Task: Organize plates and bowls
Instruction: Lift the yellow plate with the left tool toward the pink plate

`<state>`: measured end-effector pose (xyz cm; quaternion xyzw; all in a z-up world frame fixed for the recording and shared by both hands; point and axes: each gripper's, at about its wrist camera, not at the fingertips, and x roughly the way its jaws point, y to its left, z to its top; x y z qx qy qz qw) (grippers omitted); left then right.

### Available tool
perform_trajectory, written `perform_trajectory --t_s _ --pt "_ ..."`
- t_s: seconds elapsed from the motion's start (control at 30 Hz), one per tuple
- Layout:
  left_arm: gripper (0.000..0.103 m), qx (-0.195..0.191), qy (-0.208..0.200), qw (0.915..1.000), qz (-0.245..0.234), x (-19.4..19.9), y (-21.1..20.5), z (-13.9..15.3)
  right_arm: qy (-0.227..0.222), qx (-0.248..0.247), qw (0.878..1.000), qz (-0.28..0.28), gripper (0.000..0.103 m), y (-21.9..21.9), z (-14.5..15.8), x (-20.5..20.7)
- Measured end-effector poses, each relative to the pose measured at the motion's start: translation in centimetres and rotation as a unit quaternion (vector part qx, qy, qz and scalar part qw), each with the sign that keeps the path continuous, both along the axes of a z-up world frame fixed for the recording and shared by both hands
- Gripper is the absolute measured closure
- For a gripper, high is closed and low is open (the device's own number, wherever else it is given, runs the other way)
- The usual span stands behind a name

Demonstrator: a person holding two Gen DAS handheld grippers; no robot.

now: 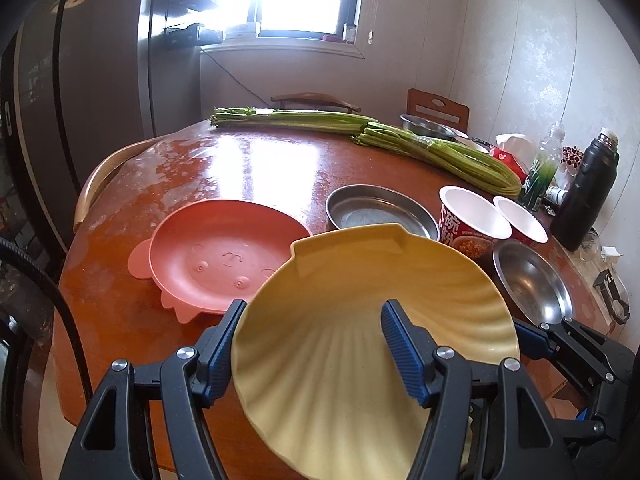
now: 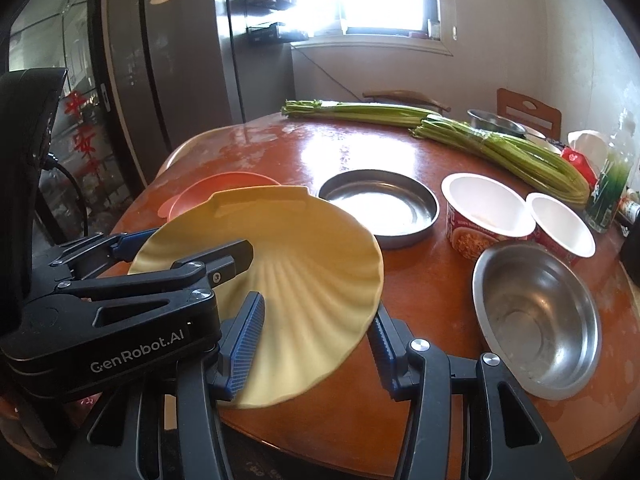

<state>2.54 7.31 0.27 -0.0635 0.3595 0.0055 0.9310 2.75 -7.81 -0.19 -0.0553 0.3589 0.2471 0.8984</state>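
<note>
**kitchen_lurker:** ok what am I looking at, biggest stuff first pls

**me:** Big round reddish table (image 1: pixel 260 168), shiny, with chairs tucked around the far side. I've got the yellow shell-shaped plate (image 1: pixel 360 320) lifted off it, tilted, one pair of tongs on each side.

**kitchen_lurker:** both clamped on it?

**me:** Yep. My left tongs (image 1: pixel 312 320) grip the plate's near-left edge, one blue pad on top of the ribbed face and the other under the rim. My right tongs (image 2: pixel 316 316) pinch the near-right edge the same way, one pad on the face, one below. In the right view you can see the left tongs coming in from the side, biting the far-left rim.

**kitchen_lurker:** and what's under it?

**me:** The pink plate (image 1: pixel 224 256) with the little face and ears sits flat on the table, just behind and left of the yellow one. To its right is a flat steel dish (image 1: pixel 380 210), then two noodle cups (image 1: pixel 474 216), open and white inside, touching each other. The steel bowl (image 2: pixel 536 312) sits in front of the cups, near the table's edge.

**kitchen_lurker:** the green stuff?

**me:** Two bundles of celery (image 1: pixel 432 148) lying across the far side, another steel bowl behind them. Dark flask (image 1: pixel 588 196) and a bottle off at the right.
</note>
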Motion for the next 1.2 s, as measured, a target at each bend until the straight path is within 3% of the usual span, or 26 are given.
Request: perform_trajectory --t_s 0.37,0.93,1.2 --pt "0.036 0.01 -0.011 0.9996 0.025 0.6 3.4 1.3 -0.002 0.008 0.999 0.033 0.05 3.4 0.7 1.6" --pt "0.036 0.044 0.009 0.9989 0.011 6.7 7.8 3.4 -0.016 0.025 0.999 0.038 0.05 8.3 2.7 6.8" --pt "0.036 0.045 0.015 0.9987 0.018 8.7 9.5 2.8 -0.006 0.018 0.999 0.034 0.05 9.9 1.8 7.7"
